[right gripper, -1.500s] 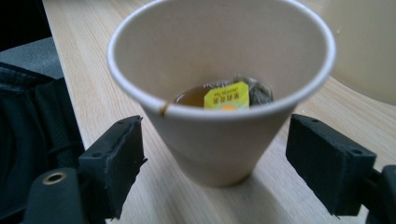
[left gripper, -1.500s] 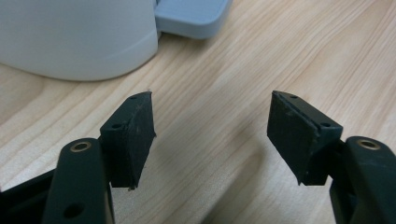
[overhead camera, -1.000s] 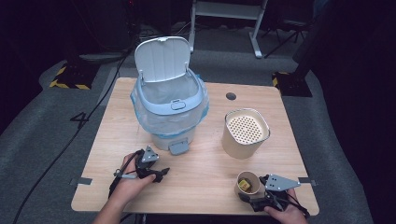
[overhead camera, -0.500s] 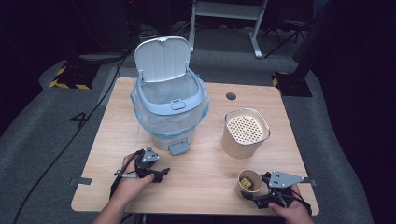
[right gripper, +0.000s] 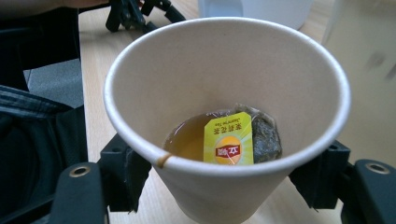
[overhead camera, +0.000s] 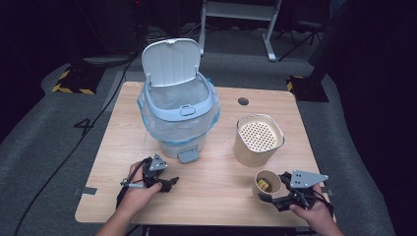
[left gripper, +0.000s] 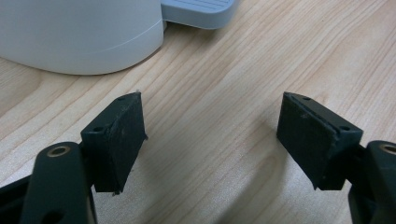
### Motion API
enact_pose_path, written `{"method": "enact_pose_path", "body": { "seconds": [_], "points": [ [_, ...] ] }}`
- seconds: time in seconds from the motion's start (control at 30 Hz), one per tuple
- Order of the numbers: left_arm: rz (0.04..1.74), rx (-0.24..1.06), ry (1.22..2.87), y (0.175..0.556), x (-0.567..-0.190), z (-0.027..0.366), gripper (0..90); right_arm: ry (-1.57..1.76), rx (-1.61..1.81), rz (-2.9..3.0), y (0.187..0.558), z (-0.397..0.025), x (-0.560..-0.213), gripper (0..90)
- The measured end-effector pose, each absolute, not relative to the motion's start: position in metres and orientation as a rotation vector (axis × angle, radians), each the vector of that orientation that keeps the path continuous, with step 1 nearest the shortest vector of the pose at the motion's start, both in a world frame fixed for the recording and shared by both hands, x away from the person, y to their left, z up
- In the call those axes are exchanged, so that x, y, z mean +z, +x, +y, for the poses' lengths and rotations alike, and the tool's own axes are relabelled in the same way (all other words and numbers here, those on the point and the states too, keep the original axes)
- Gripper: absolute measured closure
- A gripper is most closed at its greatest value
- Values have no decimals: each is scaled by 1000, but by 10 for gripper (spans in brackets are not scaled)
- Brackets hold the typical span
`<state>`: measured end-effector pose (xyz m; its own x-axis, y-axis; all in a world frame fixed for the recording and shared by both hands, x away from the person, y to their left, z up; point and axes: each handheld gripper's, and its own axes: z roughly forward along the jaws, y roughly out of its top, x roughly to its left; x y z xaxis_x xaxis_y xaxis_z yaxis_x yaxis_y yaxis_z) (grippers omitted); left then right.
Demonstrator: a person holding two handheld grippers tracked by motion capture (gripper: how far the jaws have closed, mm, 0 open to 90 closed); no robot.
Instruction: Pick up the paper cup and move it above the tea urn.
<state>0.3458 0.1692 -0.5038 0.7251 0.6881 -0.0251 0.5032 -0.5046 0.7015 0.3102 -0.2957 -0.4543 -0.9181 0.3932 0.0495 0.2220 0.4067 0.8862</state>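
The right gripper (overhead camera: 268,197) clamps the paper cup (right gripper: 224,116), which has shifted slightly toward 9 o'clock since a second ago, at the table's (overhead camera: 221,191) 5 o'clock corner. Inside sit tea and a yellow-tagged tea bag (right gripper: 233,137). The left gripper (left gripper: 210,140) gapes wide, empty.

My black right gripper (overhead camera: 268,198) is gripping a beige paper cup (right gripper: 224,107) that is holding amber tea and a yellow tag (right gripper: 228,139) with a red logo. The bin (overhead camera: 178,105) is showing pale blue; the table (overhead camera: 216,182) is showing light wood grain.
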Motion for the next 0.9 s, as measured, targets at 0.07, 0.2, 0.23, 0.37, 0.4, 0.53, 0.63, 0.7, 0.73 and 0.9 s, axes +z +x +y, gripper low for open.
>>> {"method": "enact_pose_path", "body": {
  "seconds": [0.07, 0.2, 0.23, 0.37, 0.4, 0.53, 0.63, 0.7, 0.73, 0.9],
  "points": [
    [898, 335, 2214, 346, -504, 169, 238, 542, 1539, 2485, 313, -296, -448, 301],
    [902, 342, 2216, 348, -504, 170, 238, 523, 1547, 2479, 318, -296, -436, 301],
    [902, 341, 2215, 348, -504, 170, 238, 519, 1547, 2476, 319, -296, -432, 302],
    [904, 342, 2215, 348, -504, 170, 238, 516, 1543, 2469, 323, -297, -421, 303],
    [905, 339, 2214, 348, -504, 170, 238, 517, 1544, 2471, 325, -298, -418, 305],
    [909, 341, 2213, 348, -504, 170, 238, 515, 1527, 2474, 330, -300, -405, 308],
    [908, 343, 2214, 349, -504, 170, 236, 499, 1526, 2456, 334, -301, -395, 308],
    [909, 345, 2214, 349, -504, 170, 235, 496, 1528, 2448, 337, -303, -388, 308],
    [910, 345, 2213, 349, -504, 169, 235, 495, 1531, 2444, 338, -304, -385, 308],
    [909, 347, 2215, 349, -504, 169, 235, 490, 1535, 2438, 346, -306, -374, 308]
  ]
}}
